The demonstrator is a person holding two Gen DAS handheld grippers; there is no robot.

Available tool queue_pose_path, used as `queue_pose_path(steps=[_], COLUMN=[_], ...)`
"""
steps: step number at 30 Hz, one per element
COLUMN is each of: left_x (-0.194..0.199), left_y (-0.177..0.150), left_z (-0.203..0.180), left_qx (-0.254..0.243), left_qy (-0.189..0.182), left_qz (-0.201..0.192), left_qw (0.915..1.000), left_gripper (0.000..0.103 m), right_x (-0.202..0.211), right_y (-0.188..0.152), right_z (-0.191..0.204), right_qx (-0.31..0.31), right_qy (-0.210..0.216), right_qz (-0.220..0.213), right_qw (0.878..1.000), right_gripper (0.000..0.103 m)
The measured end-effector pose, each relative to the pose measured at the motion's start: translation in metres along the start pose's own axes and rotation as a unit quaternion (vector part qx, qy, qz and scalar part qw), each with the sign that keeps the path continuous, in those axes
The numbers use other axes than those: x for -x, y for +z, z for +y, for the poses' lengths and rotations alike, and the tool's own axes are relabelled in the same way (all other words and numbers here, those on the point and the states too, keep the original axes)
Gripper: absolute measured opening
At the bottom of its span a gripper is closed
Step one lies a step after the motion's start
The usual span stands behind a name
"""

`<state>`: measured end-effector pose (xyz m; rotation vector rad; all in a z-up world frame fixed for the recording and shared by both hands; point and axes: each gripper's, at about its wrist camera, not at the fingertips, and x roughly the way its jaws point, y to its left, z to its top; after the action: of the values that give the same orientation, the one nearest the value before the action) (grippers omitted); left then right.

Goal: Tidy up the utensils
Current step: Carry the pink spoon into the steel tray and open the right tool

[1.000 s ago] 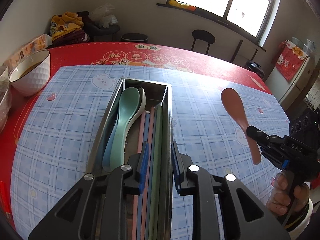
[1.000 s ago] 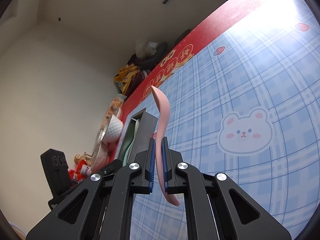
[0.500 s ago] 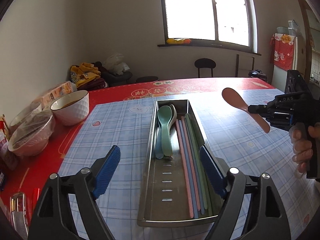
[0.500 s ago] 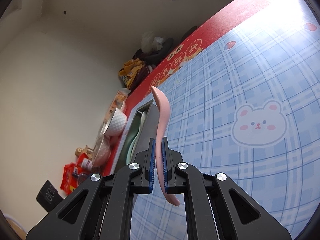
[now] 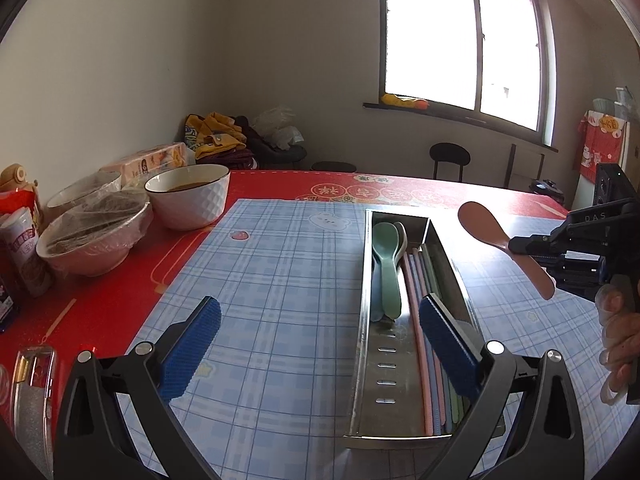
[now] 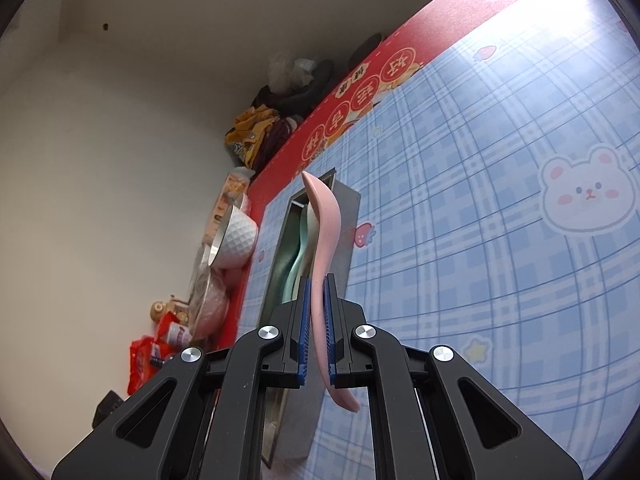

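Utensils mostly in metal tray [image 5: 454, 264]: spoons, chopsticks. Pink spoon [image 6: 322, 264] clamped in right gripper [image 6: 316, 320] beside tray, unplaced. Left gripper [image 5: 320, 344] just opened wide, empty.

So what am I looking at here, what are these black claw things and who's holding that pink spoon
No robot here: a person holds a hand-held gripper in each hand, each with a small wide-angle camera looking along its two fingers. The left camera's picture shows the left hand-held gripper with its jaws wide apart, having just been opening, with nothing between them. Ahead of it a metal tray sits on a blue checked mat, holding a green spoon and coloured chopsticks. Bowls stand on the red tablecloth. At the right edge you see the person's hand. The other picture comes from the right hand-held gripper, clamped shut on the pink spoon.
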<state>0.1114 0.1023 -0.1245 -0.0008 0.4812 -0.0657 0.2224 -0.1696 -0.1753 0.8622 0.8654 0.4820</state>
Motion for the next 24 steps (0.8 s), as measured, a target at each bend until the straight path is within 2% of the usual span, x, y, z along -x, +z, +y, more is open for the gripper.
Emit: queue_pose_path(steps=[6, 11, 24], left_x=[0.002, 0.003, 0.000], left_y=[0.001, 0.000, 0.000], left_z=[0.008, 0.010, 0.025], left_qx=[0.022, 0.029, 0.068], left_qy=[0.005, 0.004, -0.003], left_qz=[-0.001, -0.004, 0.003], left_qw=[0.9997, 0.9996, 0.9977], left_gripper=[0.097, 0.097, 0.097], right_x=[-0.025, -0.050, -0.087], right_y=[-0.001, -0.002, -0.007], right_z=[0.031, 0.051, 0.059], right_qx=[-0.022, -0.016, -0.045], right_qy=[-0.015, -0.063, -0.115], right_qz=[0.007, 0.008, 0.010], right_qw=[1.000, 0.998, 0.992], right_gripper=[0.007, 0.007, 0.007])
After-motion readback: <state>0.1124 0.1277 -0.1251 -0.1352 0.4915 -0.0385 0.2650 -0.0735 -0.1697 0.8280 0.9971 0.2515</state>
